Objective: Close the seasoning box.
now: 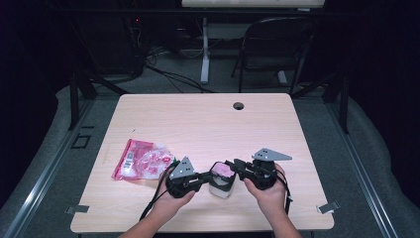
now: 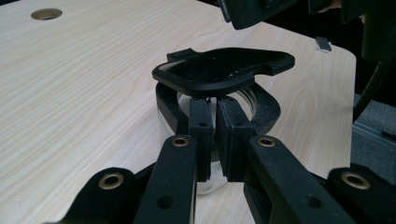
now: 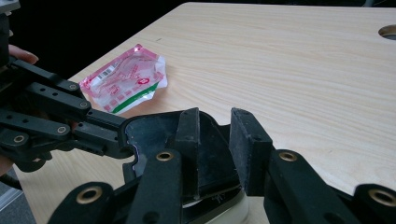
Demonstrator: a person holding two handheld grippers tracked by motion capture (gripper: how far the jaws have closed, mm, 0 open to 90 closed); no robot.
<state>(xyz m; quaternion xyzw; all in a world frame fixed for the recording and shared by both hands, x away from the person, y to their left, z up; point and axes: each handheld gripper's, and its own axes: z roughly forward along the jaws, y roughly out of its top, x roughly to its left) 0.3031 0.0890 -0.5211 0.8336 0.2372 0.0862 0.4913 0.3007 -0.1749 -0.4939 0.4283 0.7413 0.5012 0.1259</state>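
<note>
A small clear jar (image 1: pixel 221 187) (image 2: pixel 243 100) stands near the table's front edge. Its black lid (image 2: pixel 224 70) (image 3: pixel 154 135) sits tilted on top. From the left, my left gripper (image 1: pixel 204 177) (image 2: pixel 217 100) points at the jar. Its jaws are almost together, right against the jar's near side just under the lid. I see nothing between them. Seen from the right gripper view, the left gripper's tip (image 3: pixel 119 140) meets the lid's edge. My right gripper (image 1: pixel 236 165) (image 3: pixel 215 119) reaches in from the right above the lid, jaws apart, pads not pressing on it.
A red and white plastic pouch (image 1: pixel 143 159) (image 3: pixel 123 79) lies flat at the table's left. A cable hole (image 1: pixel 238 105) (image 2: pixel 46 13) is near the far edge. A folding chair (image 1: pixel 277 44) and a desk leg stand beyond the table (image 1: pixel 198 124).
</note>
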